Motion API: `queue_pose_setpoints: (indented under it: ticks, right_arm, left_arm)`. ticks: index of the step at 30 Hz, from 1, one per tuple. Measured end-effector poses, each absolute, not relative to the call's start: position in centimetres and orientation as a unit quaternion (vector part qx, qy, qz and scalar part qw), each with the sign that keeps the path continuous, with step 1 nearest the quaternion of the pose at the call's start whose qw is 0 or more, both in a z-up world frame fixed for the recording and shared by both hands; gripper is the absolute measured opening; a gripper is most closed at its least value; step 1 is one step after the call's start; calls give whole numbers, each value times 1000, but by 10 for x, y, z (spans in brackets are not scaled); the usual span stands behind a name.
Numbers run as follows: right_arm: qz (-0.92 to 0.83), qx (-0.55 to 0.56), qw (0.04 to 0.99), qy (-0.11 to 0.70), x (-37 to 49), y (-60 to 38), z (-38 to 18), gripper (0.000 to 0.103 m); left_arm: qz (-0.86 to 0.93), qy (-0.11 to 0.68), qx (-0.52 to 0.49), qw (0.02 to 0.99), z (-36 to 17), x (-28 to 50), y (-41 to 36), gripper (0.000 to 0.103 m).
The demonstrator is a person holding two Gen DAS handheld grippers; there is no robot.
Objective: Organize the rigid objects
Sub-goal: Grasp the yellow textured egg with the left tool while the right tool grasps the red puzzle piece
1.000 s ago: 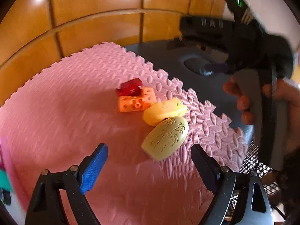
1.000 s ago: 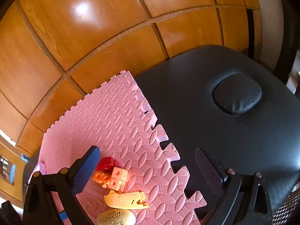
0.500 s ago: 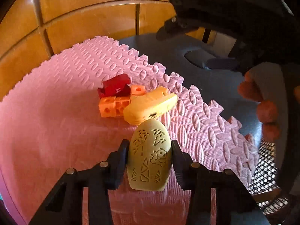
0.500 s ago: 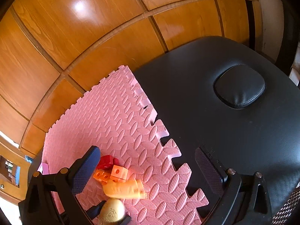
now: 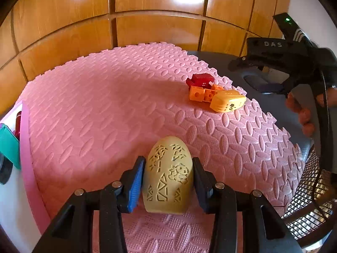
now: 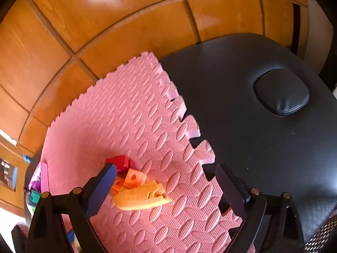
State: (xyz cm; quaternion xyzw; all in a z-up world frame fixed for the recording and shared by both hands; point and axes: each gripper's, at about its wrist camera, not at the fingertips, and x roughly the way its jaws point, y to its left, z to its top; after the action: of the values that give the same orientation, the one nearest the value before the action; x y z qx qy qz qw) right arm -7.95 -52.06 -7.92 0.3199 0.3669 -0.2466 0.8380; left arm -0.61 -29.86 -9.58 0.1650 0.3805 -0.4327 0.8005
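Firmly clamped: left gripper (image 5: 168, 181) on carved egg (image 5: 168, 175).
Advised level carry, steady squeeze; right gripper (image 6: 166, 187) agape, empty, just narrowing.

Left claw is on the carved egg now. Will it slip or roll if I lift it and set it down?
The egg looks rigid and probably hollow, so likely light. Its sides curve and taper between the left claw pads, so it may squirt forward under a hard squeeze. Set on the mat, it would probably roll, though the ridges may slow it.

teal box (image 5: 8, 145) and egg's base (image 5: 166, 208) partly out of sight
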Motion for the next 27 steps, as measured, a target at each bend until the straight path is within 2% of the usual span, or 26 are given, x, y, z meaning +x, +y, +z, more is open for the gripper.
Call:
queue_pose_setpoints:
  ticks: [2, 15, 17, 19, 20, 27]
  right_arm:
    - [-248, 309, 839, 374, -77, -516, -80, 97]
    - [-195, 203, 868, 410, -22, -474, -74, 96]
    - [-193, 192, 863, 426, -7, -473, -80, 90]
    - [-193, 198, 851, 446, 6, -476, -92, 55]
    - [-188, 205, 849, 449, 10, -478, -97, 48]
    - [-177, 185, 864, 433, 14, -480, -97, 48]
  left_arm:
    - [-427, 361, 179, 809, -98, -13, -298, 45]
    - [-436, 353, 162, 812, -99, -12, -293, 44]
    - [-437, 354, 160, 811, -99, -12, -292, 44]
    - [-438, 355, 159, 811, -99, -11, -291, 44]
    - [-438, 356, 158, 810, -99, -11, -291, 44]
    - [-437, 357, 155, 811, -97, -10, -289, 44]
